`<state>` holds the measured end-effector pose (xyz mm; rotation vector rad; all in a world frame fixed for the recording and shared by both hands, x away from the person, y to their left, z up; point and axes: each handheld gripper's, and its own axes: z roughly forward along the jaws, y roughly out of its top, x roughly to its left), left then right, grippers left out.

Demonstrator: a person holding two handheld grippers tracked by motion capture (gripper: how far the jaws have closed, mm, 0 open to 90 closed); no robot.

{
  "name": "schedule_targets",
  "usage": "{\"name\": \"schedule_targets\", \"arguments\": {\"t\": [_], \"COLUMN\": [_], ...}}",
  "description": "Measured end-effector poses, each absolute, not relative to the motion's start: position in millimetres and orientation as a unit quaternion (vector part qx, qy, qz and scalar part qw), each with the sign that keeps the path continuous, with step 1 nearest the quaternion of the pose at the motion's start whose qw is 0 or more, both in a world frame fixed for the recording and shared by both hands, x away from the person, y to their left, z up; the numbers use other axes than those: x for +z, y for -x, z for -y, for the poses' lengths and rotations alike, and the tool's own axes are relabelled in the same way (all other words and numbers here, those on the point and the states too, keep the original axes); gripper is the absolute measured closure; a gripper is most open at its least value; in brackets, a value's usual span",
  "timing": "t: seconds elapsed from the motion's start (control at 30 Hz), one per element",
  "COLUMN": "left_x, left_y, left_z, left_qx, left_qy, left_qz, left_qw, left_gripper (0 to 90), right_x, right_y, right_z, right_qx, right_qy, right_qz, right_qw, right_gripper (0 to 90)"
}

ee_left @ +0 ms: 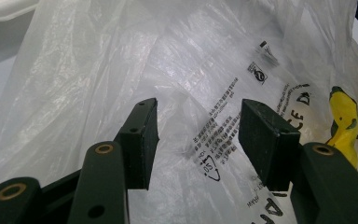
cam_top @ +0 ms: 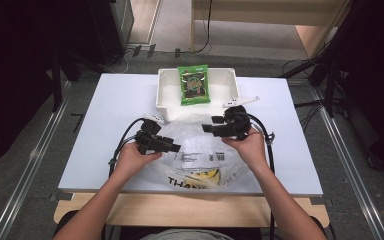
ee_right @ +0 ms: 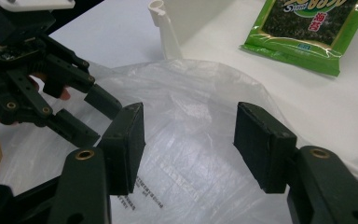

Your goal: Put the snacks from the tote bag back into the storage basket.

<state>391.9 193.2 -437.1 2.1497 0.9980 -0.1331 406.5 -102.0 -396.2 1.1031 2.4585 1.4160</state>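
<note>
- While both pairs of black jaws stand wide apart with nothing between them, the left gripper (cam_top: 174,147) and the right gripper (cam_top: 207,127) hover just over the crumpled, translucent white plastic bag (cam_top: 195,150), pointing toward each other across its top.
- In the left gripper view the gripper (ee_left: 198,135) looks down on a printed panel of the bag (ee_left: 121,70), with a yellow patch (ee_left: 345,116) showing through the film at the right; what it is I cannot tell.
- In the right gripper view the gripper (ee_right: 189,140) faces the bag's rounded far edge (ee_right: 191,74), with the left gripper (ee_right: 91,116) across from it.
- The bag lies at the near middle of the white table (cam_top: 115,105), its far edge touching or just short of the white rectangular plastic bin (cam_top: 170,95).
- A green snack packet (cam_top: 194,85) lies in that bin.
- The film looks thin, light, limp and slippery; it would likely crumple and slide rather than lift as one piece.
- A pinch on a raised fold or the rim edge seems the best hold, since flat film offers little to close on.
</note>
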Motion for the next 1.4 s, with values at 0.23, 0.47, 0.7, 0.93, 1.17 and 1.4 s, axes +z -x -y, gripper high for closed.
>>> {"name": "schedule_targets", "arguments": {"t": [0.23, 0.47, 0.7, 0.93, 1.17, 1.4], "left_x": [-436.6, -435.9, -436.2, -436.6, -437.6, -437.7], "left_y": [-391.6, -391.6, -391.5, -391.4, -391.3, -391.1], "left_z": [-194.2, -195.8, -196.0, -196.3, -195.0, -194.3], "left_qx": [-0.05, -0.047, -0.047, -0.047, -0.046, -0.048], "left_qy": [-0.84, -0.84, -0.842, -0.844, -0.846, -0.847], "left_qz": [-0.39, -0.389, -0.387, -0.384, -0.38, -0.378], "left_qw": [0.374, 0.374, 0.374, 0.372, 0.371, 0.371], "left_gripper": [48.1, 48.1, 47.8, 47.6, 47.6, 46.5], "right_x": [-399.0, -404.8, -416.1, -428.8, -437.3, -442.5], "right_y": [-395.1, -383.1, -375.4, -371.7, -377.0, -380.8], "right_z": [109.6, 115.1, 117.8, 121.0, 118.7, 121.7], "right_qx": [0.472, 0.462, 0.453, 0.441, 0.434, 0.426], "right_qy": [-0.357, -0.354, -0.362, -0.367, -0.376, -0.384], "right_qz": [-0.805, -0.812, -0.813, -0.817, -0.818, -0.818], "right_qw": [0.042, 0.051, 0.045, 0.058, 0.044, 0.045], "right_gripper": [43.9, 43.8, 43.5, 44.3, 44.5, 44.5]}}
